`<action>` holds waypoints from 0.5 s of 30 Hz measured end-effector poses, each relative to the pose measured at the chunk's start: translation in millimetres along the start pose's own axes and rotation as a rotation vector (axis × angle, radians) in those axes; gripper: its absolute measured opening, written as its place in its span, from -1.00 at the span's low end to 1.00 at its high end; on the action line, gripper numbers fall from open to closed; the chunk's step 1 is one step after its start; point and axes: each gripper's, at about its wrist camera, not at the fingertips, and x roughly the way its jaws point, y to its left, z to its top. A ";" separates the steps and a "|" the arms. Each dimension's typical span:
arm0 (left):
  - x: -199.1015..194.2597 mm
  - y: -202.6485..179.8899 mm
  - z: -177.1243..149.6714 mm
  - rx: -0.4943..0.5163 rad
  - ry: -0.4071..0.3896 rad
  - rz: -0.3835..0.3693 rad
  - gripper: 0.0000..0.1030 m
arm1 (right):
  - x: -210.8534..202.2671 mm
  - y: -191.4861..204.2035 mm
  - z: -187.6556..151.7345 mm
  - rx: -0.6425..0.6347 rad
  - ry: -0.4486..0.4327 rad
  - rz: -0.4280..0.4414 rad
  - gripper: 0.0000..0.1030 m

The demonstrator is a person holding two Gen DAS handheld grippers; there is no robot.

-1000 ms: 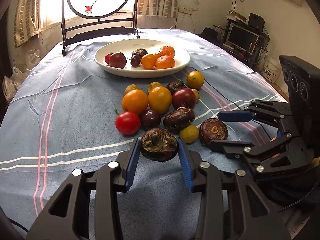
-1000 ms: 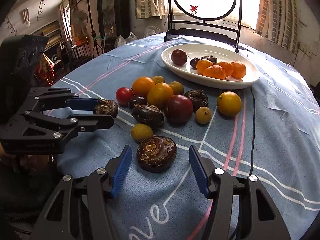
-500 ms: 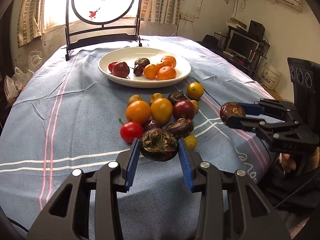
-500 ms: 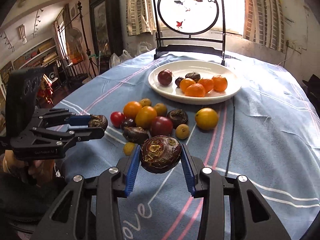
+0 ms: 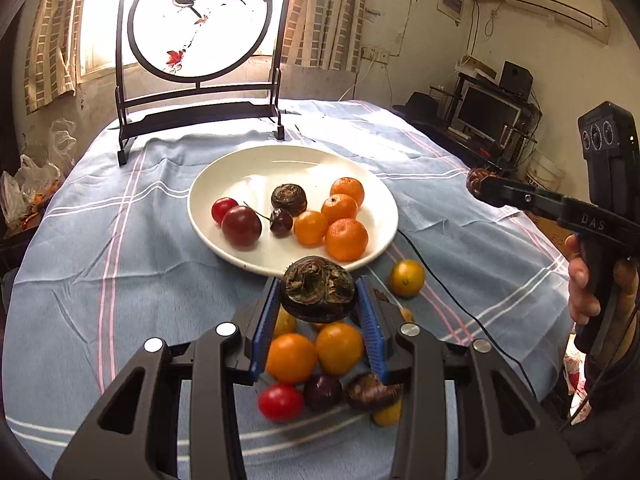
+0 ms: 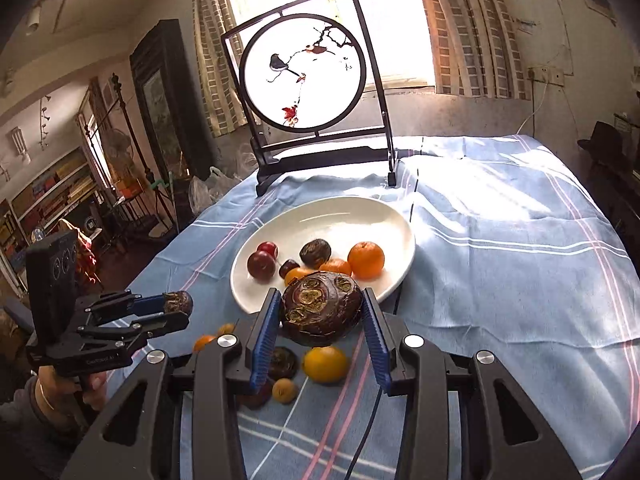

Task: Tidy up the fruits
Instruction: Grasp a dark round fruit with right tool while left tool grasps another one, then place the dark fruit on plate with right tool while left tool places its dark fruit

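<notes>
My left gripper [image 5: 318, 300] is shut on a dark brown water chestnut [image 5: 318, 290], held in the air just short of the near rim of the white plate [image 5: 240, 164]. The plate holds several oranges, plums, a cherry and one water chestnut [image 5: 289, 199]. My right gripper [image 6: 320, 314] is shut on another dark water chestnut [image 6: 320, 304], raised near the plate's front rim [image 6: 376, 216]. Each gripper also shows in the other's view: the right one [image 5: 478, 184], the left one [image 6: 178, 304]. Loose fruits [image 5: 312, 356] lie on the cloth below.
A blue striped tablecloth [image 5: 100, 260] covers the table. A black framed round bird screen [image 5: 200, 32] stands behind the plate. A black cable [image 5: 440, 280] runs across the cloth right of the plate. A yellow citrus [image 5: 407, 278] lies beside the plate.
Both grippers have lifted their water chestnuts off the cloth and carried them forward toward the plate. The right gripper closed on its chestnut a second ago.
</notes>
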 end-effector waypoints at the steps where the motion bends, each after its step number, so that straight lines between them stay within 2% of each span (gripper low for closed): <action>1: 9.0 2.0 6.1 0.001 0.011 0.007 -0.26 | 8.6 -2.3 7.5 0.009 0.003 0.000 -0.21; 8: 74.9 18.4 37.8 -0.017 0.094 0.030 -0.26 | 86.7 -8.1 41.6 0.042 0.085 -0.014 -0.20; 13: 103.2 27.3 48.4 -0.033 0.142 0.047 -0.21 | 135.7 -4.1 52.5 0.031 0.139 -0.002 -0.17; 15: 103.1 31.8 50.4 -0.054 0.139 0.036 -0.12 | 141.2 -2.6 52.8 0.032 0.128 -0.021 0.16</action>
